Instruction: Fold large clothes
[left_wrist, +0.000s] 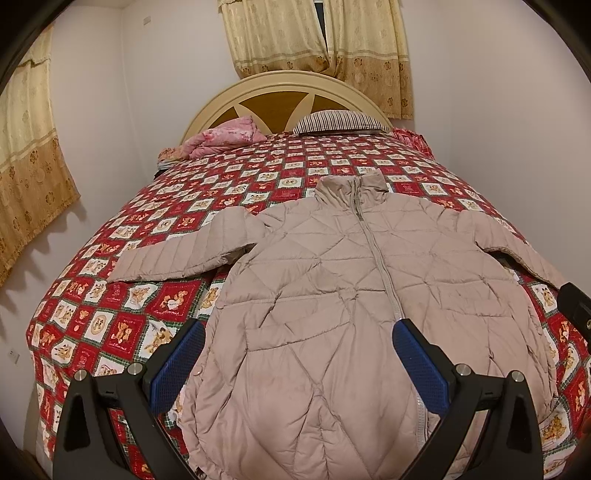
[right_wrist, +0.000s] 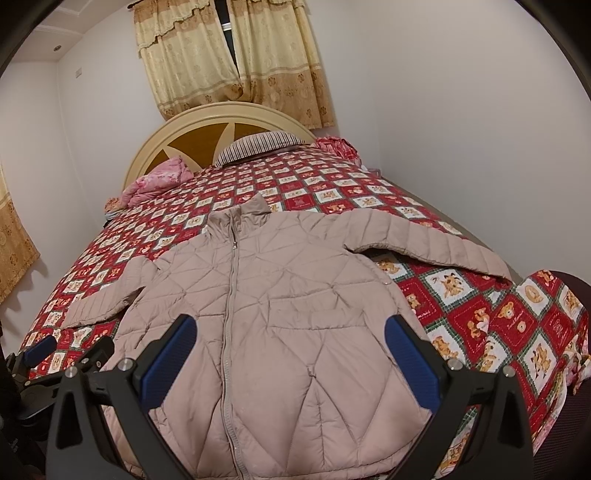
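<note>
A beige quilted puffer jacket (left_wrist: 332, 280) (right_wrist: 280, 306) lies flat and zipped on the bed, collar toward the headboard, both sleeves spread sideways. My left gripper (left_wrist: 299, 332) hovers open above the jacket's lower left half, blue pads wide apart, holding nothing. My right gripper (right_wrist: 290, 328) hovers open over the lower right half, also holding nothing. In the right wrist view the left gripper (right_wrist: 70, 347) shows at the far left edge. A black part of the right gripper (left_wrist: 576, 306) shows at the right edge of the left wrist view.
The bed carries a red patchwork bedspread (left_wrist: 122, 325) (right_wrist: 498, 314) with bear pictures. A striped pillow (left_wrist: 340, 122), a pink bundle (left_wrist: 225, 140) and a cream headboard (left_wrist: 280, 85) stand at the far end. Walls close in on both sides; curtains (left_wrist: 317, 37) hang behind.
</note>
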